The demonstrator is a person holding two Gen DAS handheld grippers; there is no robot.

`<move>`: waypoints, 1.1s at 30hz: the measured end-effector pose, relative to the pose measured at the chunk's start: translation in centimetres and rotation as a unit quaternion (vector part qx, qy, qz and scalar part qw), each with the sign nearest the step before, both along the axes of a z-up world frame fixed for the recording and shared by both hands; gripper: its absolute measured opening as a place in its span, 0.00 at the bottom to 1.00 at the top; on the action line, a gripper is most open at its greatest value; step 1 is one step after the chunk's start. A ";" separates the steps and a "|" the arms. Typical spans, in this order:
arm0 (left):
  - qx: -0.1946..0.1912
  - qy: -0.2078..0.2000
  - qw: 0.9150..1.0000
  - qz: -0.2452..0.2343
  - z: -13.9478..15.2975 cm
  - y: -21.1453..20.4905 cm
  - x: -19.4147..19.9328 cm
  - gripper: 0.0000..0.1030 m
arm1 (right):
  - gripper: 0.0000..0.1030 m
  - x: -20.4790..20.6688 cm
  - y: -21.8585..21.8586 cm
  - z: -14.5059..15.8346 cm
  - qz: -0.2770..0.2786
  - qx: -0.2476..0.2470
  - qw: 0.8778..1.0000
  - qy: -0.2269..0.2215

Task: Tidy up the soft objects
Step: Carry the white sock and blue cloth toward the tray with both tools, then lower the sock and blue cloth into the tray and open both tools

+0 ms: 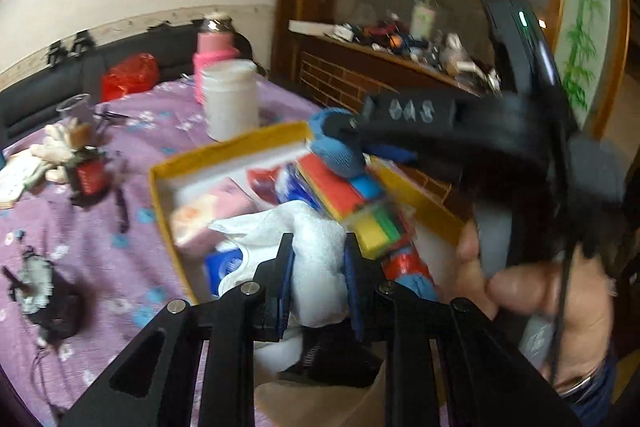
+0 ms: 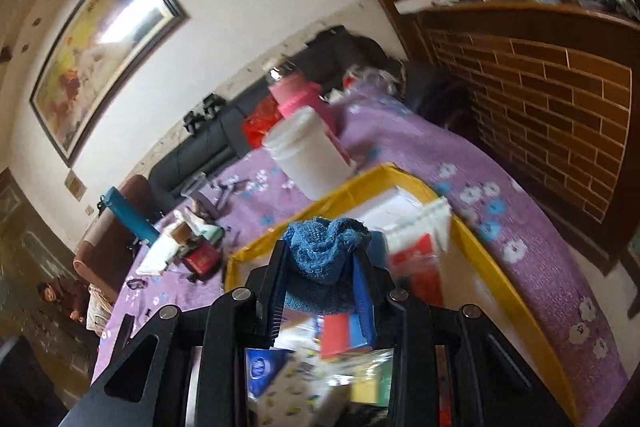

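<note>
A yellow-rimmed box (image 1: pixel 224 147) sits on the purple flowered cloth, holding tissue packs, coloured sponges (image 1: pixel 344 195) and red packets. My left gripper (image 1: pixel 318 247) is shut on a white towel (image 1: pixel 316 239) held over the box's near side. In the left wrist view the right gripper (image 1: pixel 352 131) reaches in from the right above the box, shut on a blue knitted cloth (image 1: pixel 336 147). The right wrist view shows that blue cloth (image 2: pixel 324 247) bunched between my right gripper's (image 2: pixel 320 255) fingers, above the same box (image 2: pixel 504 287).
A white tub (image 1: pixel 230 99) and pink bottle (image 1: pixel 212 55) stand behind the box. A red bag (image 1: pixel 130 75), small toys (image 1: pixel 84 163) and a dark item (image 1: pixel 44 299) lie to the left on the cloth. A brick-faced wooden counter (image 2: pixel 560 107) with clutter borders the right side.
</note>
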State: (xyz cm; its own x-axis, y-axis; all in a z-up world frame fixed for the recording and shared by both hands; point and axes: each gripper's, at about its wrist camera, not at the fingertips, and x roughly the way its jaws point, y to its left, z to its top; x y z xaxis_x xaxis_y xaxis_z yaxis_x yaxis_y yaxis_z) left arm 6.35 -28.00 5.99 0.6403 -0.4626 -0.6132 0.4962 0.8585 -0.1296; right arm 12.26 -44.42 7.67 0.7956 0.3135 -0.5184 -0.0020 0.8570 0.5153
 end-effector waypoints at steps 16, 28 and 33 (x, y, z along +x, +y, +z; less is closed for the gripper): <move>0.005 -0.029 0.999 -0.033 -2.1 -1.2 -0.2 0.50 | 0.40 1.3 0.7 -2.0 0.005 -0.049 0.998 0.045; -0.036 -0.038 0.998 -0.023 0.9 0.4 -2.0 0.91 | 0.72 -6.8 -0.9 3.0 -0.043 -0.075 0.995 -0.039; -0.028 -0.049 0.998 -0.024 2.5 0.8 -3.8 1.00 | 0.76 -11.6 -2.3 6.2 -0.058 -0.083 0.993 -0.068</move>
